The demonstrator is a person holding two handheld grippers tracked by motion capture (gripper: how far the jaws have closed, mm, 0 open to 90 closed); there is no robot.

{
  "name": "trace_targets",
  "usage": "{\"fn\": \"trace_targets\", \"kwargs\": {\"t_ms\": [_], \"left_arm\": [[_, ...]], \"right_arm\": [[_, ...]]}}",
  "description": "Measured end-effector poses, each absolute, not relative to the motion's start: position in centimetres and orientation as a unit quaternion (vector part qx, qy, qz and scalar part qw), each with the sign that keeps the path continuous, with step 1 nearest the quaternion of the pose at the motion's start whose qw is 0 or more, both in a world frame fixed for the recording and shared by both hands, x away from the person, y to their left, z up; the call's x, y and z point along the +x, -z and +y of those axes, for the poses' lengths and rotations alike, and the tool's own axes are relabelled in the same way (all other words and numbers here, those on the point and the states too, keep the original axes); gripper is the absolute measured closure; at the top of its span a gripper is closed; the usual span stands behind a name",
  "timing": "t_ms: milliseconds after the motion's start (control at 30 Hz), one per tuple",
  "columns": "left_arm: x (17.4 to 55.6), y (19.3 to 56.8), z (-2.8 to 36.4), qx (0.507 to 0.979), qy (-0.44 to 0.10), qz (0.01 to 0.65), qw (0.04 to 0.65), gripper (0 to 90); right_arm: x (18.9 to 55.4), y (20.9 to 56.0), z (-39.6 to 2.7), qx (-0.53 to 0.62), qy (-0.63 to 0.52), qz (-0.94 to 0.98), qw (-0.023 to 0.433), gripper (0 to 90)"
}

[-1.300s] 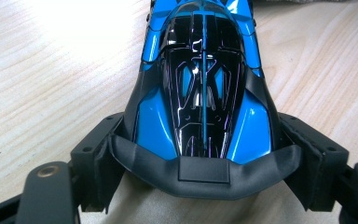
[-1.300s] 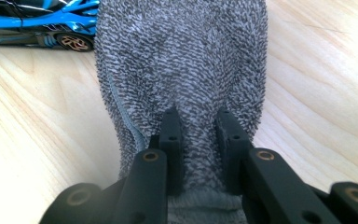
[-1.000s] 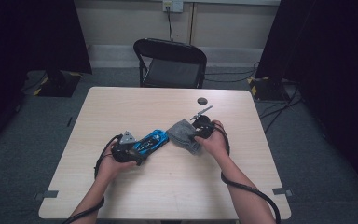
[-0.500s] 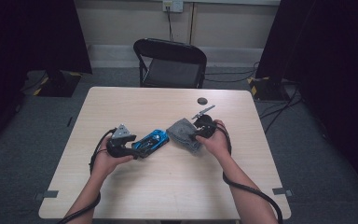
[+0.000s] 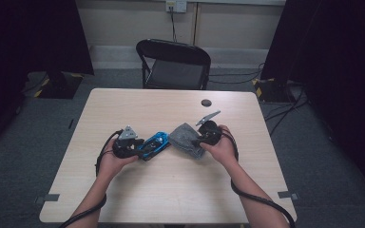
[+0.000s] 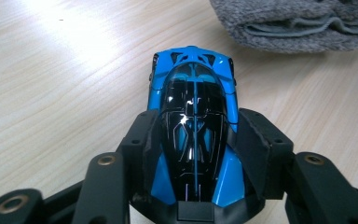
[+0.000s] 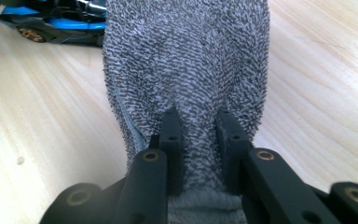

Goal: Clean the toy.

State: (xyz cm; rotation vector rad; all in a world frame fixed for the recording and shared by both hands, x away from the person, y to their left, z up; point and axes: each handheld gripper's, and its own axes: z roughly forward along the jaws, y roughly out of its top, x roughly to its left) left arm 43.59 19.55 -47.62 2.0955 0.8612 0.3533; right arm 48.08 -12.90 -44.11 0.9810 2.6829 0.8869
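Two grippers are working side by side near the middle of the desk (image 5: pixel 123 204). On the left, your left gripper (image 6: pixel 193 140) is straddling the blue toy car (image 6: pixel 195 135); its jaws have just been closing, and their pads are now pressing on the car's flanks while it is resting on the desk. Just right of the car, the folded grey cloth (image 7: pixel 186 70) is lying on the wood. Your right gripper (image 7: pixel 199 135) is pinching that cloth's near edge, jaws pressed tightly into the fabric. Far right, a small dark disc (image 5: pixel 206 102) is lying apart.
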Motion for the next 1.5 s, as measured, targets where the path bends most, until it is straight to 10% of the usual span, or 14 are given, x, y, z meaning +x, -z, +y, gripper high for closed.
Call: {"fn": "trace_targets", "kwargs": {"t_ms": [1267, 1500], "left_arm": [[43.5, 48.3, 19.9, 0.834, -0.137, 0.339, 0.413, 62.8], [43.9, 47.1, 19.2, 0.824, -0.141, 0.347, 0.425, 46.4]], "right_arm": [[42.2, 44.8, -7.8, 0.217, -0.304, 0.927, 0.022, 75.5], [42.4, 44.9, -8.3, 0.216, -0.300, 0.929, 0.023, 75.4]]}}
